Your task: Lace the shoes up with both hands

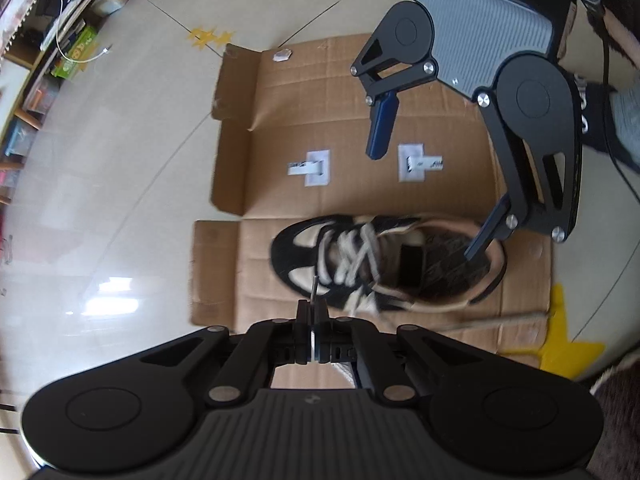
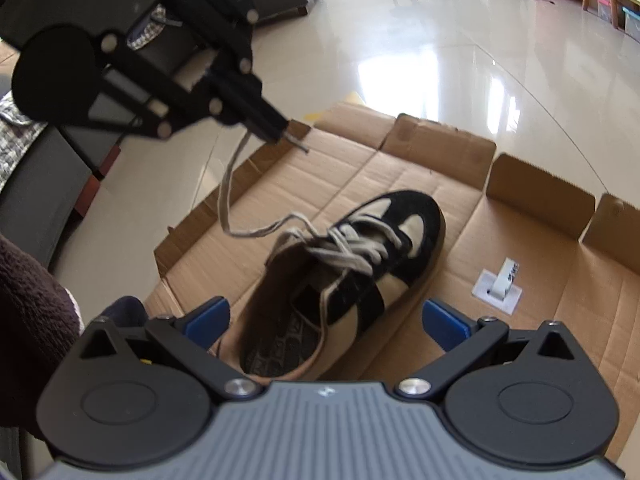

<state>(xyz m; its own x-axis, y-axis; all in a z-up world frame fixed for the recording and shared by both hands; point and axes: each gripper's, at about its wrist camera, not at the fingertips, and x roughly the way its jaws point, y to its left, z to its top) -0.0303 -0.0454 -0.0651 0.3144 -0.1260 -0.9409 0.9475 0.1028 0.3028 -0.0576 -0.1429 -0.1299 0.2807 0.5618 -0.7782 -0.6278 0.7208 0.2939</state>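
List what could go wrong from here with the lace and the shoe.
1. The left gripper pinches the lace right at its tip, so a tug could pull it free.
2. The right gripper is open around the shoe heel without gripping it; the shoe may slide on the cardboard if the lace is pulled.
3. The slack loop could snag on the crossed laces.

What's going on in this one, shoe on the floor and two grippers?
A person with a handheld gripper in each hand is lacing a black and cream shoe that sits on flattened cardboard. The left gripper is shut on the tip of a loose lace, holding it above the shoe, with the lace drooping back to the upper eyelets. The right gripper is open, its blue pads either side of the heel, gripping nothing. The lower eyelets are already crossed.
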